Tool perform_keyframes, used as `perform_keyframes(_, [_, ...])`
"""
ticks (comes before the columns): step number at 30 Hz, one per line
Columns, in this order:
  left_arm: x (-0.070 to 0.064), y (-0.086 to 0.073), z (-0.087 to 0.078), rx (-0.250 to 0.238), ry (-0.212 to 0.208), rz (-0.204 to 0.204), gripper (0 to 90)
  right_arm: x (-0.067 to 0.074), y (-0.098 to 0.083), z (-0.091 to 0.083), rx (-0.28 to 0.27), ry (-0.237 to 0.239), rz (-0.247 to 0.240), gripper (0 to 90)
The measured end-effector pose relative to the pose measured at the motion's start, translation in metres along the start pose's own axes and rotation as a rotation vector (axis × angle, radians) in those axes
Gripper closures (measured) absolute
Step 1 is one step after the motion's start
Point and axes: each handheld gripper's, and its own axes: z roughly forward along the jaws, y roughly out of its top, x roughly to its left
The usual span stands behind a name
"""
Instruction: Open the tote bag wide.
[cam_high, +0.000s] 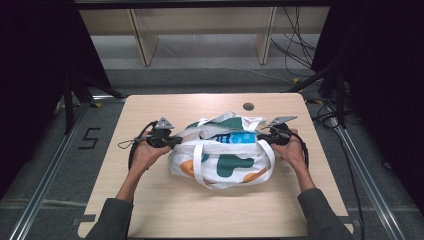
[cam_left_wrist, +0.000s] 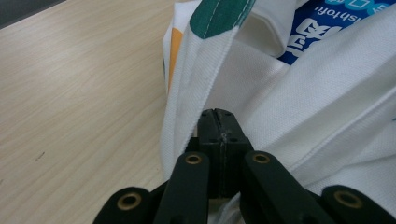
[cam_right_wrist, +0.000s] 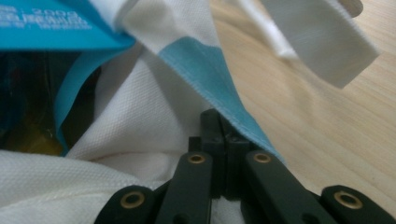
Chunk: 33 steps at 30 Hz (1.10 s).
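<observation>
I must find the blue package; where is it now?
In the high view, the blue package lies inside the open tote bag at the table's middle, between both grippers.

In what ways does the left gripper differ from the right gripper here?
The left gripper pinches the bag at its left end; the right gripper pinches the right end. By the left gripper the bag's print is green and orange; by the right, light blue. Both are shut on the white cloth.
</observation>
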Motion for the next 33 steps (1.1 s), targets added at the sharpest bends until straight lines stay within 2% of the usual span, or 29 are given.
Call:
perform_keyframes(1, [0.0,0.001,-0.001,0.001,-0.005,-0.013,89.4,0.003,0.002,-0.002,-0.034,-0.015,0.017,90.0])
perform_keyframes(2, [0.001,0.002,-0.002,-0.004,-0.014,-0.031,88.5,0.002,0.008,-0.014,-0.013,-0.016,-0.008,90.0])
perform_keyframes(3, [0.002,0.004,-0.004,-0.023,-0.021,-0.048,88.5,0.002,0.008,-0.014,-0.013,-0.016,-0.008,90.0])
perform_keyframes(4, [0.001,0.006,-0.005,-0.055,-0.031,-0.077,87.6,0.006,0.022,-0.036,-0.079,-0.017,-0.001,90.0])
perform_keyframes(5, [0.0,0.008,-0.008,-0.068,-0.033,-0.079,87.6,0.006,0.022,-0.036,-0.079,-0.017,-0.001,90.0])
perform_keyframes(7, [-0.004,0.019,-0.01,-0.087,-0.038,-0.062,86.9,0.017,0.036,-0.055,-0.129,0.008,-0.039,90.0])
perform_keyframes(8, [-0.007,0.025,-0.01,-0.099,-0.041,-0.057,86.8,0.028,0.043,-0.062,-0.151,0.029,-0.054,90.0])
perform_keyframes(9, [-0.008,0.029,-0.009,-0.101,-0.043,-0.051,86.7,0.036,0.048,-0.065,-0.154,0.049,-0.091,90.0])
perform_keyframes(10, [-0.01,0.036,-0.008,-0.095,-0.049,-0.034,86.7,0.044,0.051,-0.066,-0.147,0.065,-0.098,90.0])
perform_keyframes(11, [-0.013,0.043,-0.006,-0.086,-0.044,-0.017,86.8,0.054,0.054,-0.066,-0.148,0.093,-0.134,90.0])
perform_keyframes(12, [-0.015,0.049,-0.001,-0.072,-0.054,-0.01,86.7,0.064,0.055,-0.064,-0.136,0.118,-0.149,90.0])
perform_keyframes(13, [-0.017,0.055,0.004,-0.059,-0.061,-0.006,86.7,0.074,0.056,-0.062,-0.101,0.134,-0.176,90.0])
perform_keyframes(14, [-0.018,0.061,0.01,-0.041,-0.062,-0.004,86.7,0.082,0.055,-0.058,-0.072,0.118,-0.196,90.0])
perform_keyframes(16, [-0.019,0.069,0.024,-0.005,-0.067,-0.004,86.6,0.087,0.054,-0.052,-0.027,0.111,-0.212,90.0])
perform_keyframes(17, [-0.02,0.073,0.03,0.017,-0.074,-0.006,86.6,0.089,0.052,-0.05,-0.006,0.129,-0.216,90.0])
perform_keyframes(18, [-0.02,0.075,0.037,0.042,-0.082,-0.011,86.6,0.089,0.05,-0.049,-0.012,0.137,-0.229,90.0])
perform_keyframes(19, [-0.019,0.077,0.043,0.076,-0.076,-0.009,86.6,0.09,0.048,-0.049,-0.007,0.161,-0.235,90.0])
perform_keyframes(20, [-0.018,0.078,0.048,0.106,-0.049,-0.003,86.8,0.091,0.047,-0.051,0.016,0.196,-0.259,90.0])
perform_keyframes(21, [-0.015,0.077,0.054,0.127,-0.042,-0.011,87.1,0.094,0.045,-0.053,0.022,0.23,-0.286,90.0])
perform_keyframes(23, [-0.009,0.075,0.058,0.138,-0.044,-0.045,89.0,0.108,0.032,-0.053,0.102,0.3,-0.343,90.0])
perform_keyframes(24, [-0.006,0.073,0.06,0.138,-0.037,-0.057,89.0,0.108,0.032,-0.053,0.102,0.3,-0.343,90.0])
perform_keyframes(25, [-0.004,0.072,0.06,0.163,-0.025,-0.045,89.1,0.111,0.027,-0.052,0.122,0.314,-0.352,90.0])
perform_keyframes(26, [-0.003,0.069,0.062,0.197,0.035,-0.015,89.2,0.115,0.022,-0.051,0.142,0.328,-0.342,90.0])
perform_keyframes(27, [0.0,0.065,0.065,0.25,0.092,0.021,89.3,0.117,0.018,-0.051,0.14,0.33,-0.36,90.0])
perform_keyframes(28, [0.004,0.061,0.068,0.258,0.082,-0.011,89.4,0.119,0.016,-0.051,0.137,0.337,-0.349,90.0])
perform_keyframes(29, [0.007,0.058,0.069,0.237,0.063,-0.046,89.4,0.119,0.015,-0.051,0.13,0.354,-0.357,90.0])
perform_keyframes(31, [0.006,0.059,0.065,0.214,0.052,-0.048,89.4,0.12,0.014,-0.052,0.14,0.356,-0.336,90.0])
perform_keyframes(32, [0.003,0.062,0.057,0.179,0.028,-0.044,89.1,0.12,0.016,-0.052,0.136,0.342,-0.356,90.0])
perform_keyframes(33, [0.003,0.062,0.057,0.179,0.028,-0.044,88.3,0.12,0.018,-0.052,0.129,0.335,-0.357,90.0])
